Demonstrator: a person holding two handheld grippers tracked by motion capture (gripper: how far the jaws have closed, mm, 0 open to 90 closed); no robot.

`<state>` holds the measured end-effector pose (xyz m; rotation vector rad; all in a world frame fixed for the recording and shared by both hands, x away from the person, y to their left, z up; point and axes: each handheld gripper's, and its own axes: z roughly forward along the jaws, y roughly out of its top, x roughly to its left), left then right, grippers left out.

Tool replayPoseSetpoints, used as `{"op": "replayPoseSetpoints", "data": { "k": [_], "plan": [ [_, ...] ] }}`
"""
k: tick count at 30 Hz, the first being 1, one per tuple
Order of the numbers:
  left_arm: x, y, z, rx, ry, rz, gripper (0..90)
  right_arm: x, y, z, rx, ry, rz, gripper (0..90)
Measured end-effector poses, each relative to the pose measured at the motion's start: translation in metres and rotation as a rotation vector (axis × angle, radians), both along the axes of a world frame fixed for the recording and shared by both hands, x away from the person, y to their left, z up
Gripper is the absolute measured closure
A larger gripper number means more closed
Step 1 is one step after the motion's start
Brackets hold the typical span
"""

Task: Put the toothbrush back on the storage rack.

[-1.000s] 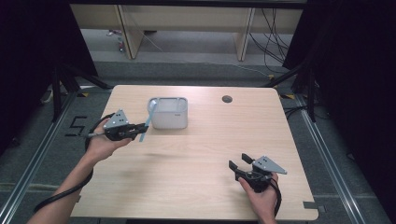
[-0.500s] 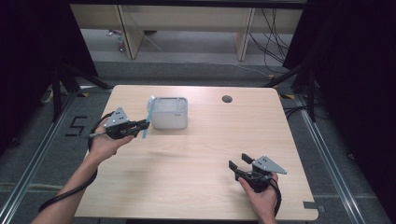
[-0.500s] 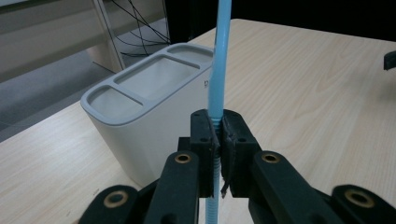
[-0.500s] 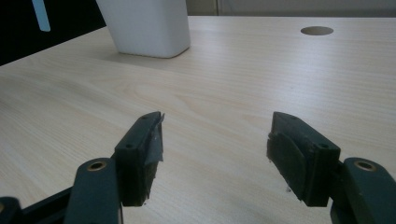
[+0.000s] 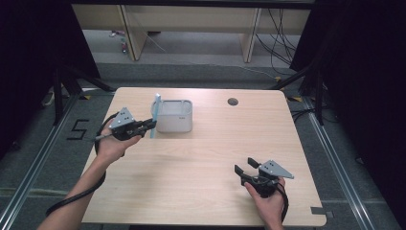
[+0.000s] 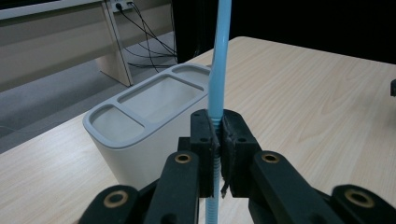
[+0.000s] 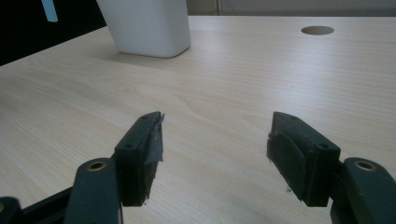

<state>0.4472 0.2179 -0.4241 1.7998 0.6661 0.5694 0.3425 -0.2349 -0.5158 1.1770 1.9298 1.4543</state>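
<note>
moved: straw [image 5: 155, 115] swung from tilted to upright, beside organizer [image 5: 174, 116] left wall, left-centre frame | axis: vertical, tip up | left gripper [image 5: 149, 125]: clamped on straw | right gripper [image 5: 245, 173]: wide, empty, lower right, unmoved

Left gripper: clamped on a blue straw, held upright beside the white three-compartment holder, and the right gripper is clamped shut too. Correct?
Not quite. The right gripper is open: the right gripper view shows its jaws standing wide apart over bare table, with nothing between them. The rest holds: the left gripper is clamped on the blue straw, upright beside the white three-compartment holder.
</note>
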Motion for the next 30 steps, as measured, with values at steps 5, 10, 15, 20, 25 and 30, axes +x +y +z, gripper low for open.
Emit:
{"op": "replayPoseSetpoints", "data": {
  "k": [5,10,15,20,25,30],
  "plan": [
    [0.001,-0.002,0.002,-0.028,-0.01,0.021,83.6,0.0,0.0,0.0,0.001,0.0,0.0,35.9],
    [0.003,-0.004,0.003,-0.049,-0.021,0.037,83.6,0.0,0.0,0.0,0.0,0.001,0.003,35.9],
    [0.004,-0.006,0.006,-0.06,-0.026,0.046,83.6,0.0,0.0,0.0,0.0,0.001,0.002,35.9],
    [0.005,-0.008,0.007,-0.079,-0.025,0.053,83.6,0.0,0.001,0.0,0.009,0.012,0.008,35.9],
    [0.006,-0.008,0.009,-0.082,-0.029,0.059,83.6,0.0,0.0,0.0,-0.004,0.002,0.005,36.0],
    [0.01,-0.007,0.011,-0.092,-0.034,0.064,83.6,0.0,0.001,0.0,0.013,0.024,0.013,36.0]
  ]
}}
